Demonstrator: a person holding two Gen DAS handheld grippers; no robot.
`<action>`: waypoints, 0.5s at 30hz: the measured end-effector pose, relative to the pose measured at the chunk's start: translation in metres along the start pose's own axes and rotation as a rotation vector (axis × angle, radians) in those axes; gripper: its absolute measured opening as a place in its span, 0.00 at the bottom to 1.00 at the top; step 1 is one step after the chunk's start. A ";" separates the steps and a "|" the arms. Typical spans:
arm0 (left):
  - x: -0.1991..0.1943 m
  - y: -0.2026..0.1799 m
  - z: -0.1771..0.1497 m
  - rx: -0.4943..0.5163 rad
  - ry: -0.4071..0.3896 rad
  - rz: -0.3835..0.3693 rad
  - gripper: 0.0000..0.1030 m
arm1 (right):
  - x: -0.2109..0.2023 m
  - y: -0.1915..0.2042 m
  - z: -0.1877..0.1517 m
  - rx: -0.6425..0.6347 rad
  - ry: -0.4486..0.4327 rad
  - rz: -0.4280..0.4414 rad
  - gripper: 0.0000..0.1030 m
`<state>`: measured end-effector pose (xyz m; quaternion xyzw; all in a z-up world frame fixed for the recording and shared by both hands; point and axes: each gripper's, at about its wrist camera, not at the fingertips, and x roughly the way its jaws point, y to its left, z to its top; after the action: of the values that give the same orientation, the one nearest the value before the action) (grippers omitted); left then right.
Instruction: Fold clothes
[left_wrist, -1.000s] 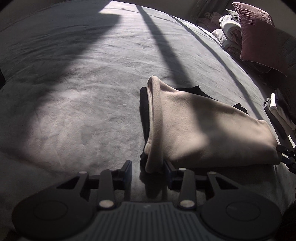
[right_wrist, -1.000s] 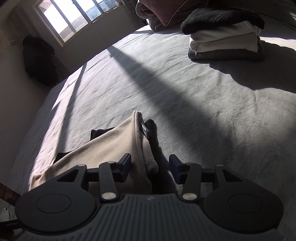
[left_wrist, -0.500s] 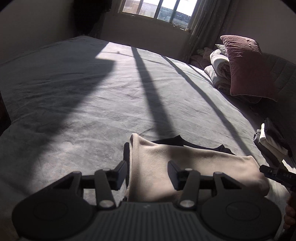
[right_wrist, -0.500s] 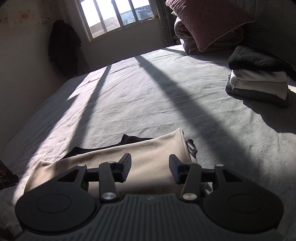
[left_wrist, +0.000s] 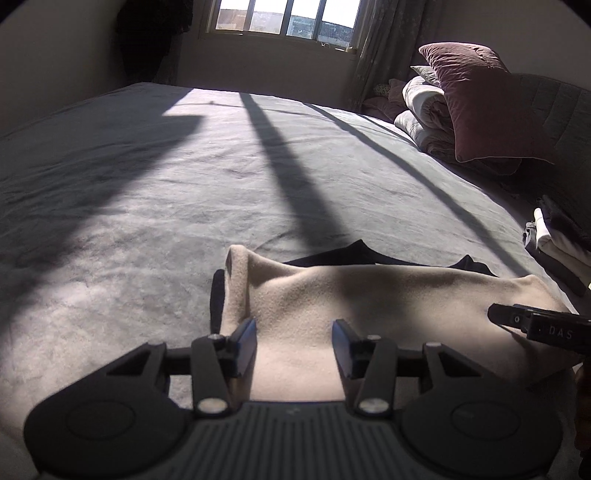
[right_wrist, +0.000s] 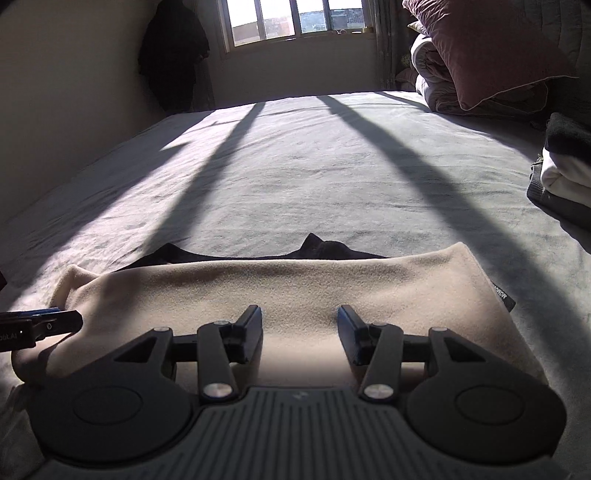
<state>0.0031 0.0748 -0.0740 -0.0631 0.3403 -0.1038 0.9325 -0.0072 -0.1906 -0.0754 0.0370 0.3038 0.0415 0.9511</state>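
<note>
Both grippers have swung round to face the window, over the beige garment's near edge.
Left gripper (left_wrist: 294, 343) and right gripper (right_wrist: 300, 332) tilt downward, jaws spread, unpinched, above the folded beige garment (right_wrist: 295, 291) on the bed (right_wrist: 295, 177); right's jaws just widened.

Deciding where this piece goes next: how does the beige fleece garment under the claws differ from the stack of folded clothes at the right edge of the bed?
The beige fleece garment is one piece, lying low with black fabric showing behind it; the stack of folded clothes has dark, white and grey layers piled up. The garment lies near the claws, the stack farther right. Both rest on the grey bedspread.
</note>
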 end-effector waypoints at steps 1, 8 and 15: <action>-0.002 0.002 0.004 -0.021 0.009 -0.007 0.47 | 0.001 0.003 -0.002 -0.024 -0.003 -0.005 0.51; -0.018 0.030 0.023 -0.240 0.074 -0.084 0.57 | -0.009 0.008 -0.004 -0.062 -0.047 0.019 0.54; -0.029 0.053 0.025 -0.341 0.093 -0.051 0.71 | -0.020 0.010 -0.008 -0.076 -0.092 0.093 0.54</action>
<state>0.0055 0.1339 -0.0474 -0.2242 0.3939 -0.0708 0.8886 -0.0288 -0.1825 -0.0688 0.0171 0.2559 0.0955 0.9618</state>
